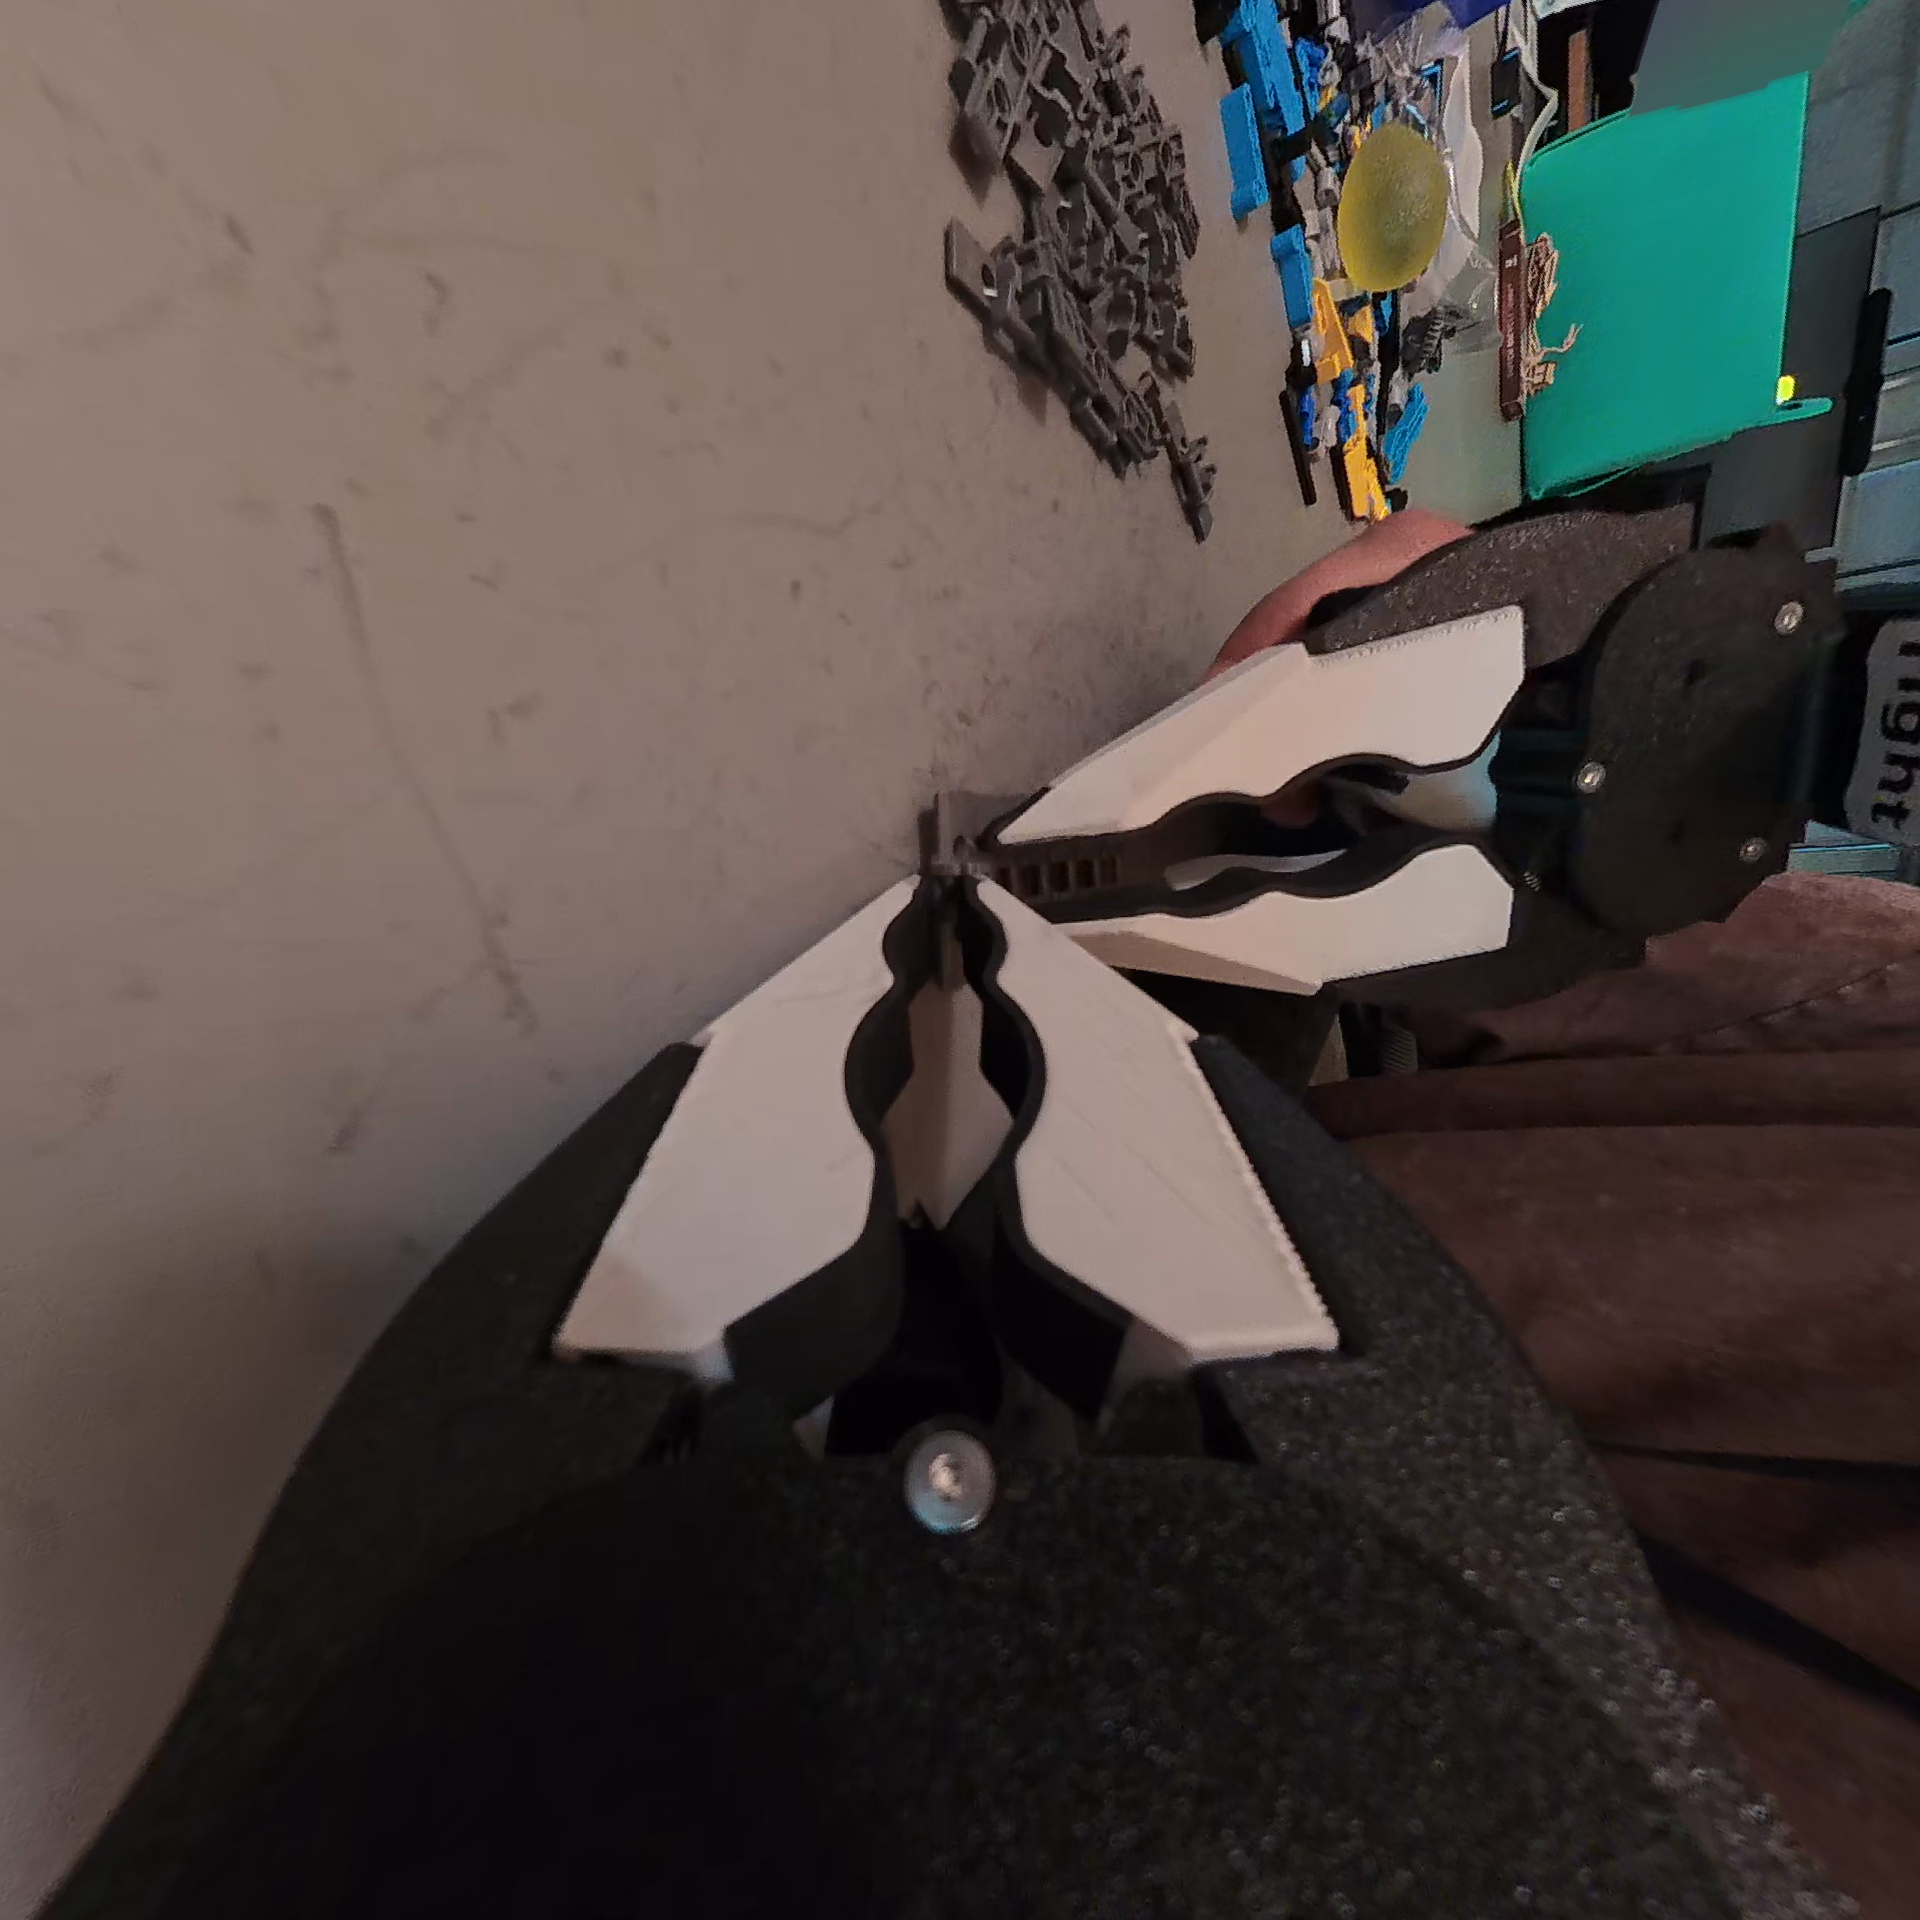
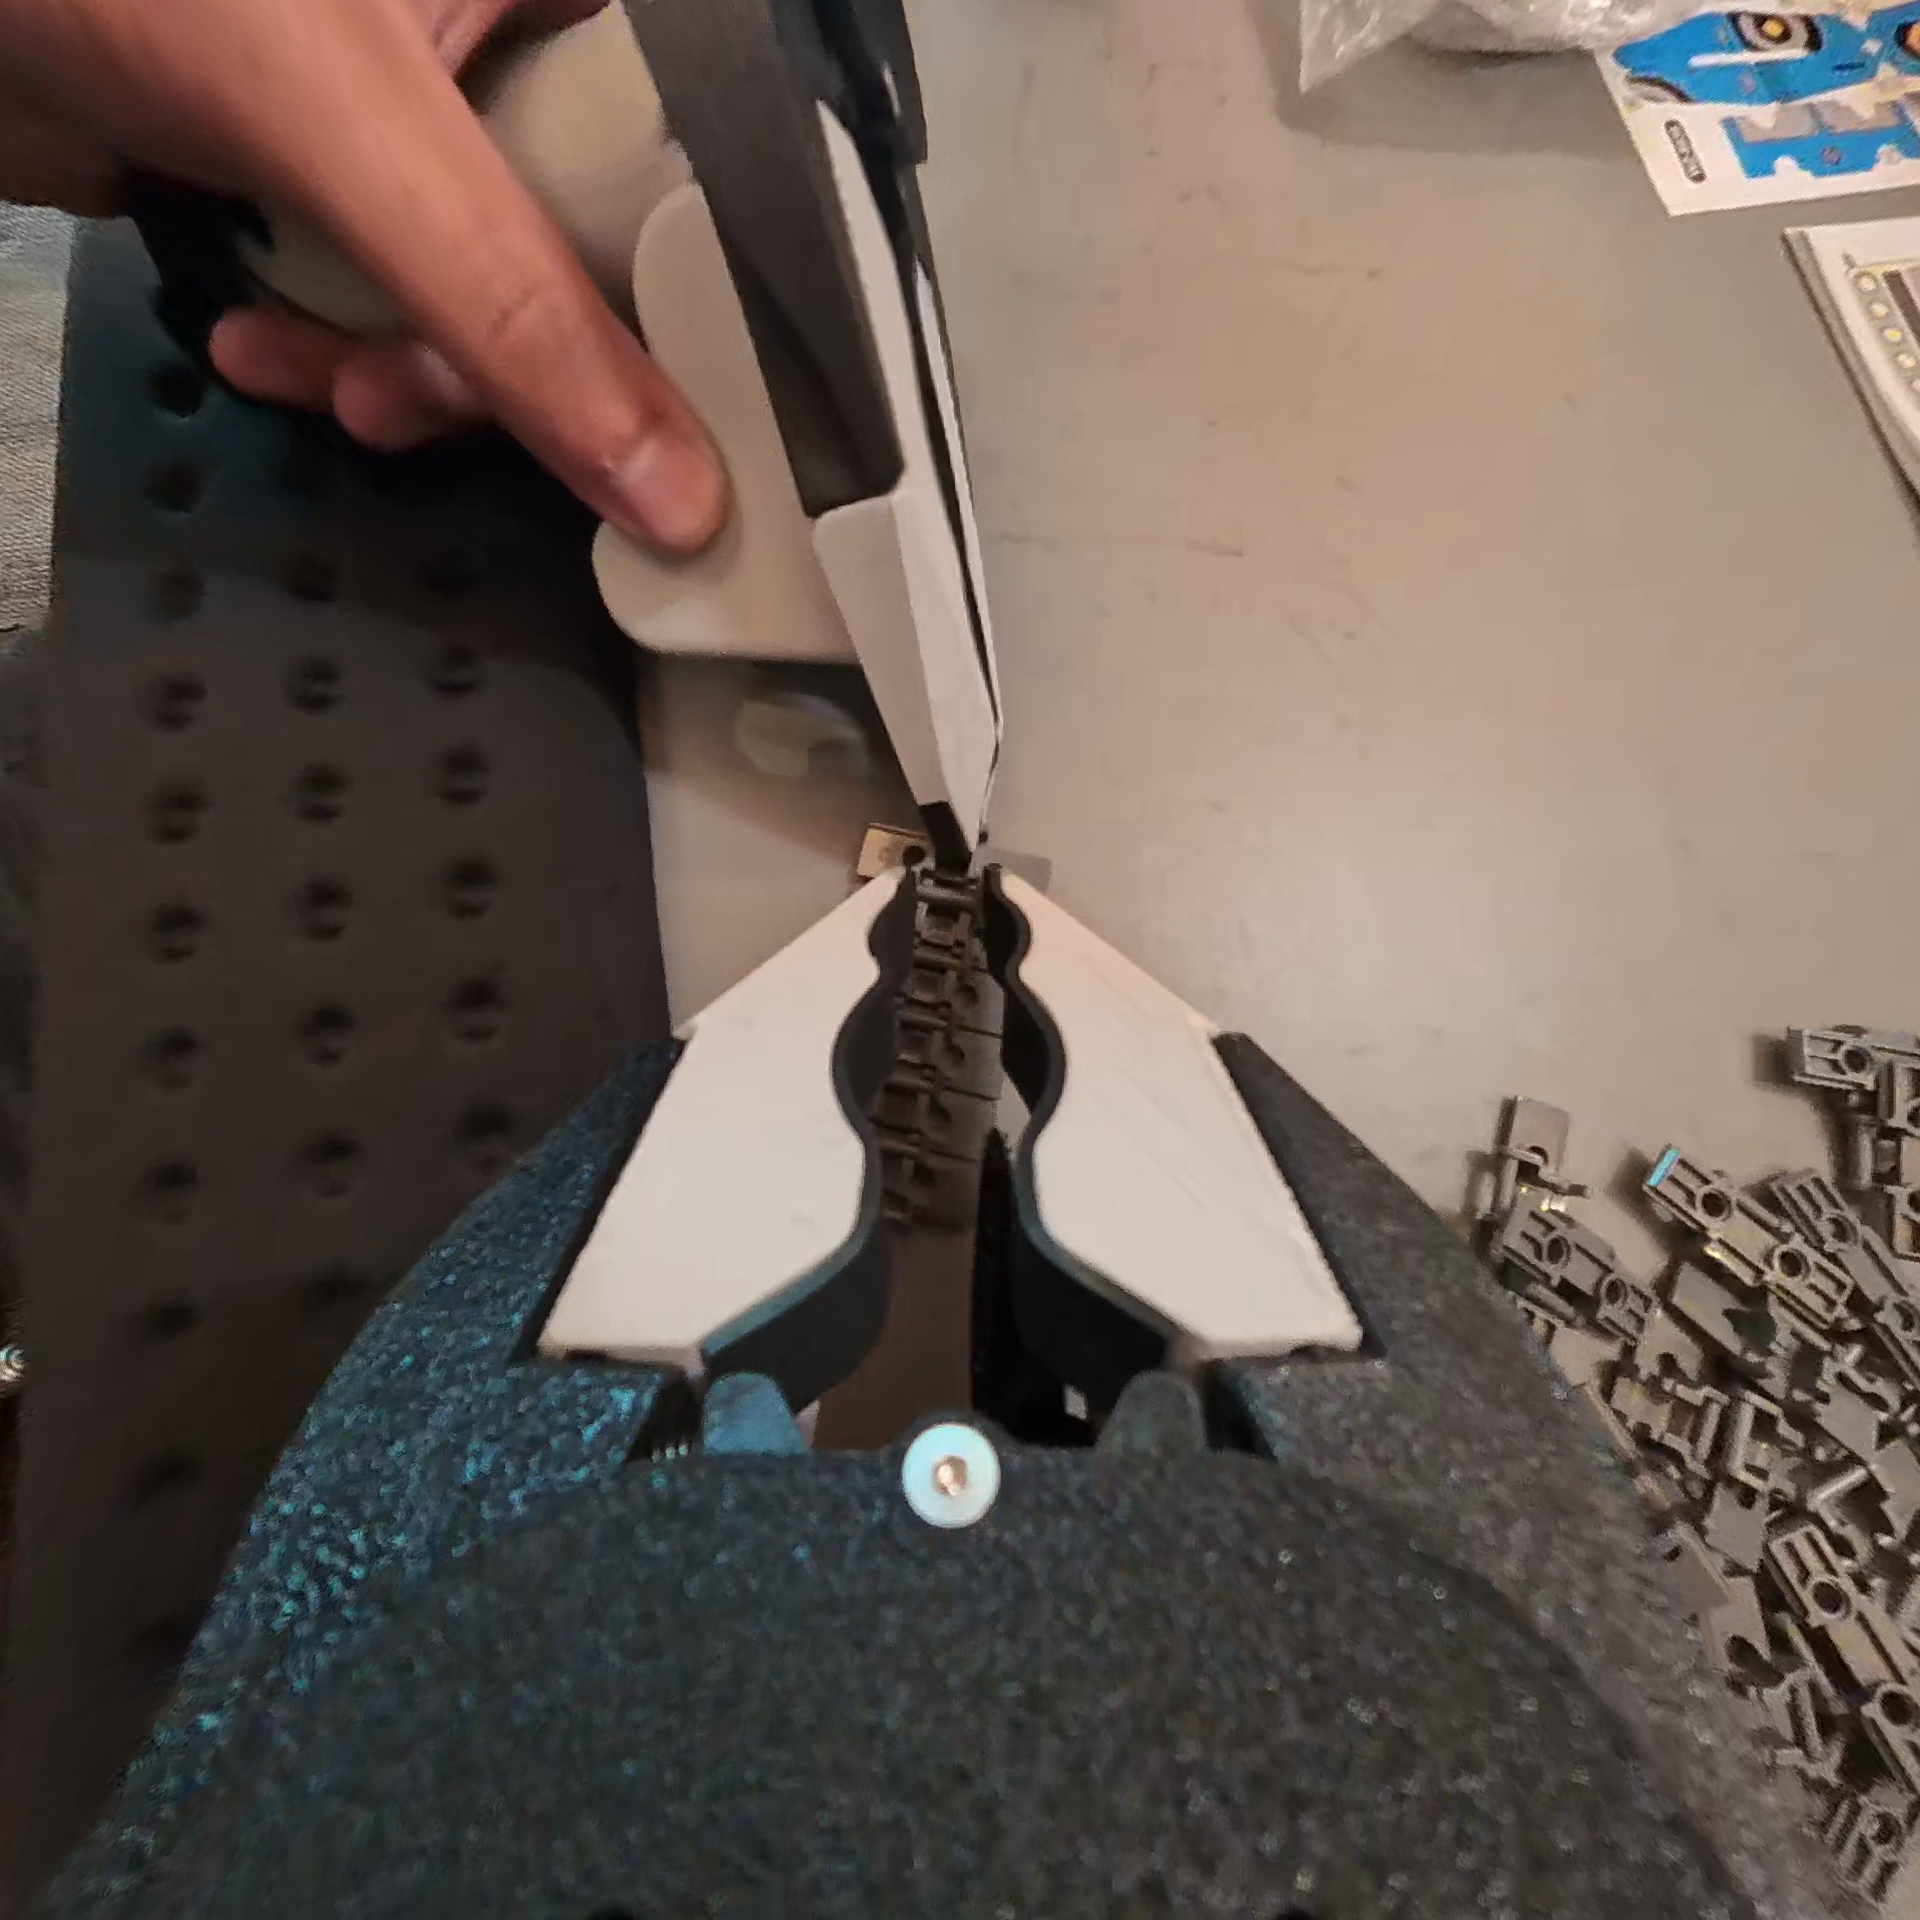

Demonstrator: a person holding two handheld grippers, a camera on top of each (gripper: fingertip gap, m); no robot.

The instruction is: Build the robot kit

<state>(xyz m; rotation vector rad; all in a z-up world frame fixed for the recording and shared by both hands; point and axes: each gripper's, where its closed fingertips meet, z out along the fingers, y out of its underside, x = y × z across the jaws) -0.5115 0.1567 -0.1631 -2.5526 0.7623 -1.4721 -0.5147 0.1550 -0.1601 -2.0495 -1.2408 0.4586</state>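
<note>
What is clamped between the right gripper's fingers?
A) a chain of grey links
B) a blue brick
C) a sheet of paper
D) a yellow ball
A: the right wrist view shows the right gripper shut on a chain of grey links running back between its fingers.

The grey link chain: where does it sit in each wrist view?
Left wrist view: the grey link chain lies centre-right, between the right gripper's fingers.
Right wrist view: it runs up the middle to the tips of that view's own gripper.
Shared landmark: the pile of loose grey pieces.
</note>
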